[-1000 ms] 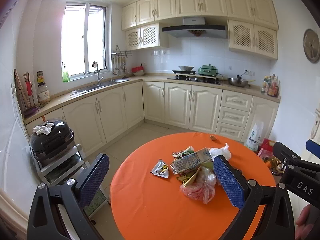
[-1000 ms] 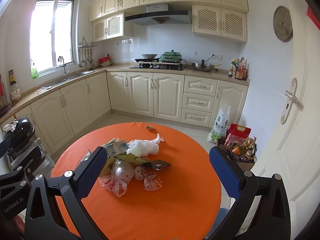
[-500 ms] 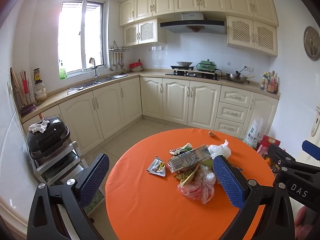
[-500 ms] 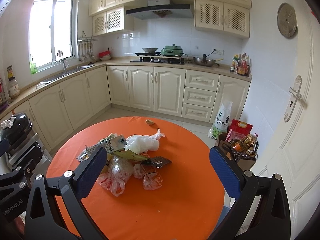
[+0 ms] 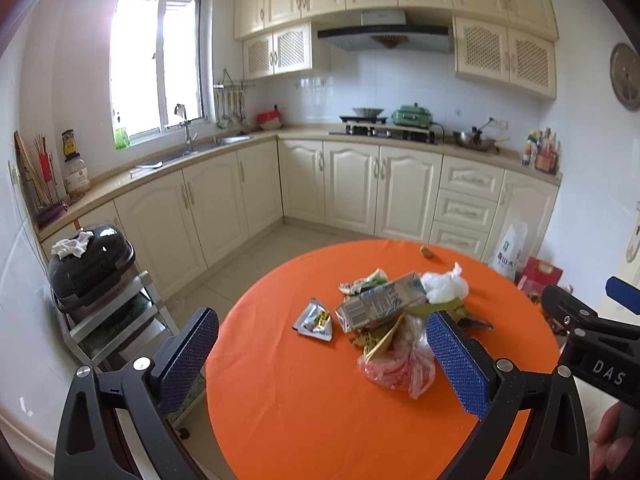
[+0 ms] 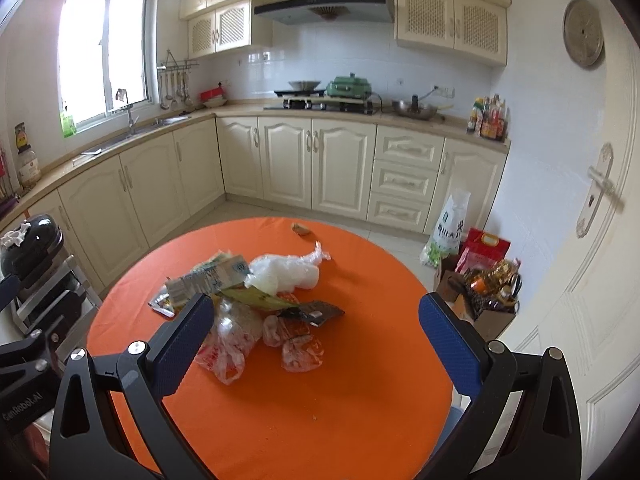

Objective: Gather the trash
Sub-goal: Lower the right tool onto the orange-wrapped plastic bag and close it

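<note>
A heap of trash lies on the round orange table point(image 5: 304, 412) point(image 6: 360, 392): a flattened carton point(image 5: 380, 306) point(image 6: 212, 276), a white plastic bag point(image 5: 444, 286) point(image 6: 284, 272), a silver snack wrapper point(image 5: 314, 320), clear crumpled bags point(image 5: 400, 364) point(image 6: 228, 340), a dark wrapper point(image 6: 314, 312) and a small brown scrap point(image 5: 427, 251) point(image 6: 301, 229) at the far edge. My left gripper point(image 5: 320, 344) hovers open above the table's near side, the pile ahead near its right finger. My right gripper point(image 6: 316, 332) is open too, held above the pile's near side.
Cream kitchen cabinets and a counter with sink and stove run along the far walls. A black bin point(image 5: 90, 264) sits on a metal rack left of the table. Bags and boxes point(image 6: 480, 264) crowd the floor by the door point(image 6: 592, 240) at the right.
Both grippers have lifted slightly and drawn back; the table and trash sit lower and a bit farther in both views. Nothing on the table has moved.
</note>
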